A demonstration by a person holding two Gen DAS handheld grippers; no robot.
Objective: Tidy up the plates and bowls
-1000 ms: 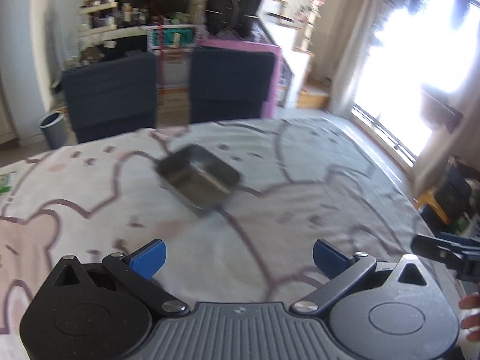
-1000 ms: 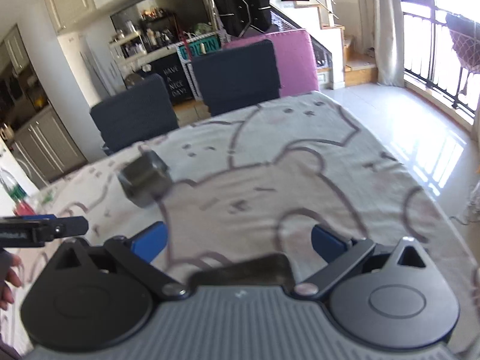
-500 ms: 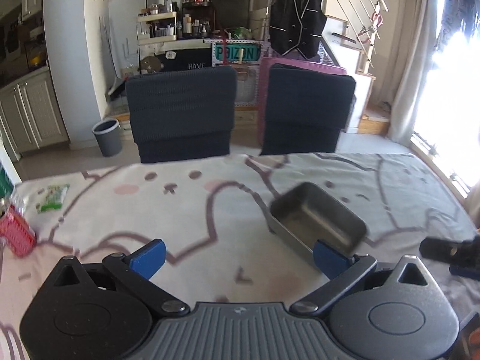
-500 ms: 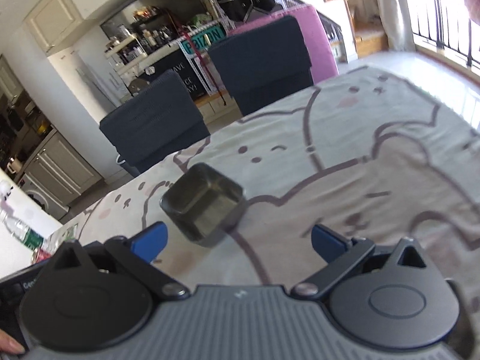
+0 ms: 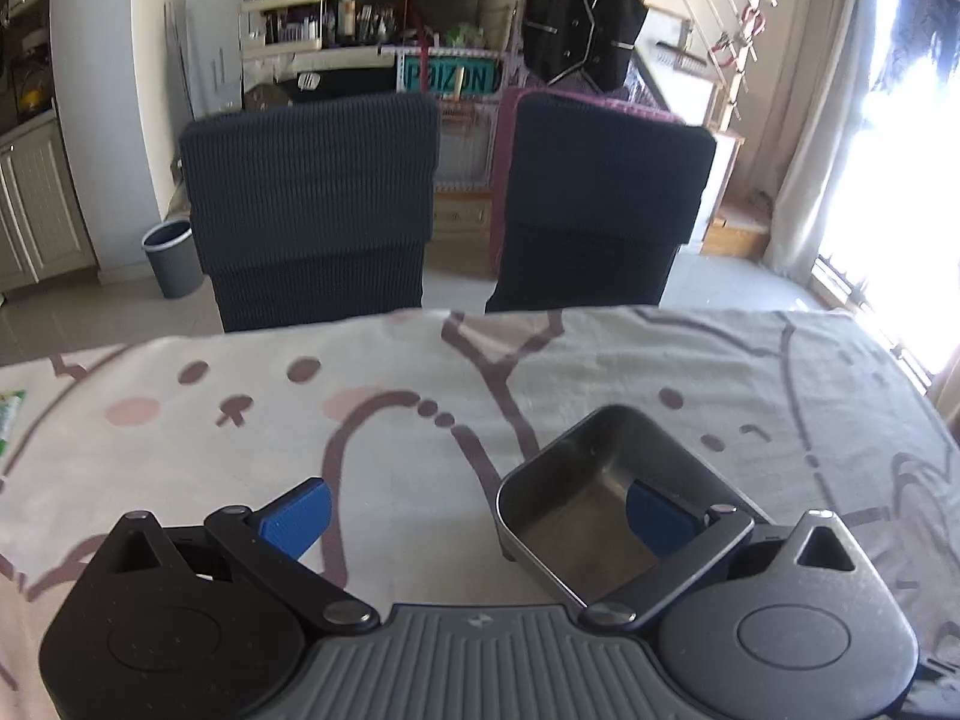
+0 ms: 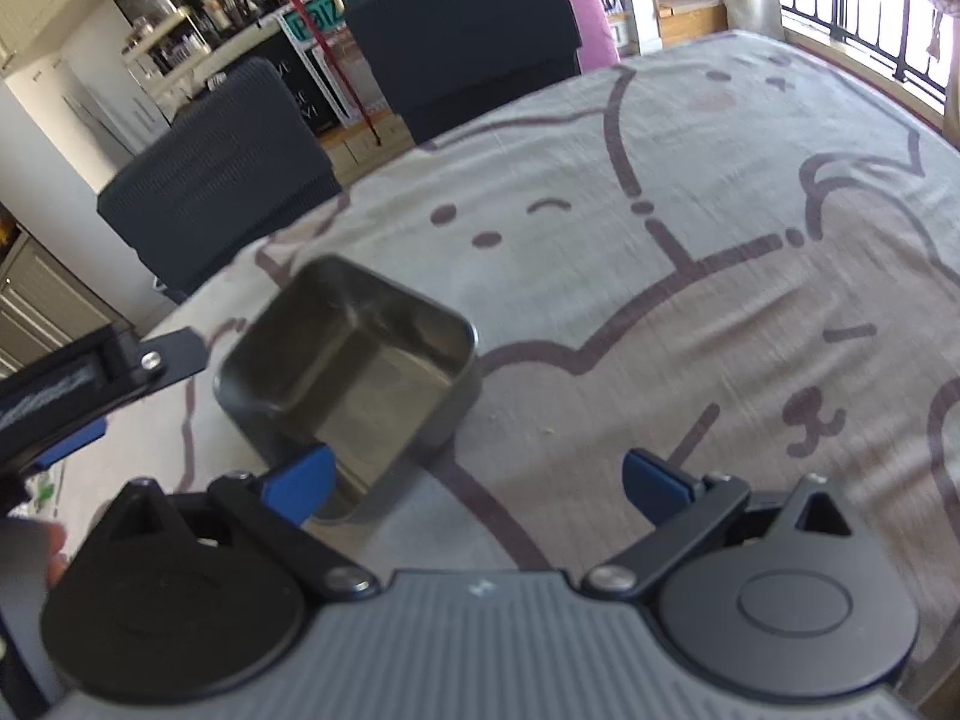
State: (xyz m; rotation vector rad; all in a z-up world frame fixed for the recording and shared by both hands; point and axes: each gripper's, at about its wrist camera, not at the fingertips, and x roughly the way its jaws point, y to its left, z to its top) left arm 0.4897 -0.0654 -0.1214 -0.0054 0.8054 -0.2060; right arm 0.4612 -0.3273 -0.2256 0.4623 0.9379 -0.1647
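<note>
A rectangular steel bowl (image 5: 576, 480) sits upright and empty on the cartoon-print tablecloth (image 5: 390, 438). My left gripper (image 5: 477, 516) is open just above the cloth, its right fingertip (image 5: 657, 519) over the inside of the bowl and its left fingertip on the cloth side. In the right wrist view the same bowl (image 6: 360, 348) lies ahead and to the left. My right gripper (image 6: 478, 483) is open, its left fingertip (image 6: 303, 480) at the bowl's near rim. One finger of the left gripper (image 6: 168, 357) reaches in from the left, beside the bowl.
Two dark chairs (image 5: 312, 204) (image 5: 600, 204) stand at the table's far side. A grey bin (image 5: 171, 258) is on the floor behind them. A green packet (image 5: 9, 420) lies at the table's left edge. Bright windows lie past the right edge.
Both grippers have closed in on the steel bowl. It now lies under the left gripper's right finger and at the right gripper's left finger. Both stay open.
</note>
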